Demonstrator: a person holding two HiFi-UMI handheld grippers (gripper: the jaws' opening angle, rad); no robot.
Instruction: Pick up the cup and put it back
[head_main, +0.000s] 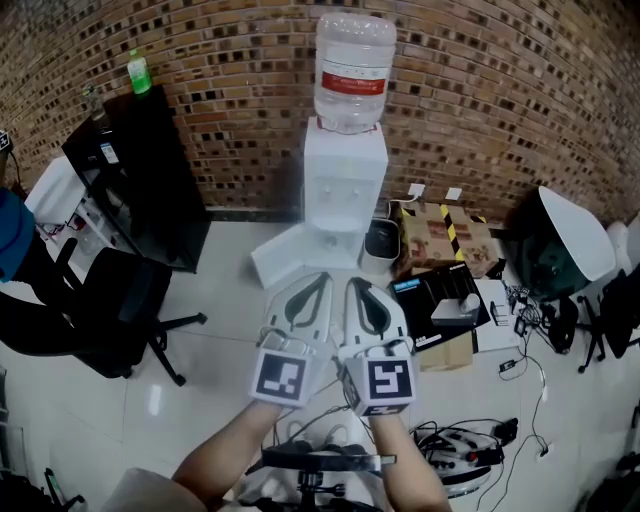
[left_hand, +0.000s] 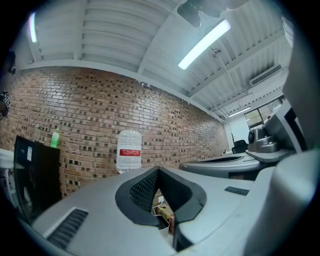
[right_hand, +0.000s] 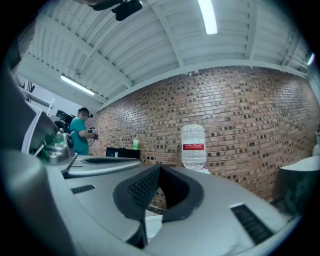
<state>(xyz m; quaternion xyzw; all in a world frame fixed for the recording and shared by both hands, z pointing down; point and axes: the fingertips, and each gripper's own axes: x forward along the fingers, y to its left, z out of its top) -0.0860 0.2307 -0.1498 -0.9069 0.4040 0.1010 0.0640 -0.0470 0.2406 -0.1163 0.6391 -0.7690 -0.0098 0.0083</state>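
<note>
Two tools, left gripper (head_main: 318, 285) and right gripper (head_main: 356, 288), sit side by side, jaws pressed together and empty, masking the floor (head_main: 225, 292) before the water dispenser (head_main: 345, 185); forearms (head_main: 232, 452) cut off below.

Dispenser (head_main: 344, 185) hidden below bottle (left_hand: 129, 150) by left gripper (left_hand: 159, 168); chair (head_main: 95, 315) cut by left edge.

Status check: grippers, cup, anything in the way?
Left gripper shut, empty. Right gripper shut, empty. No cup in view. Both aimed at water dispenser.
</note>
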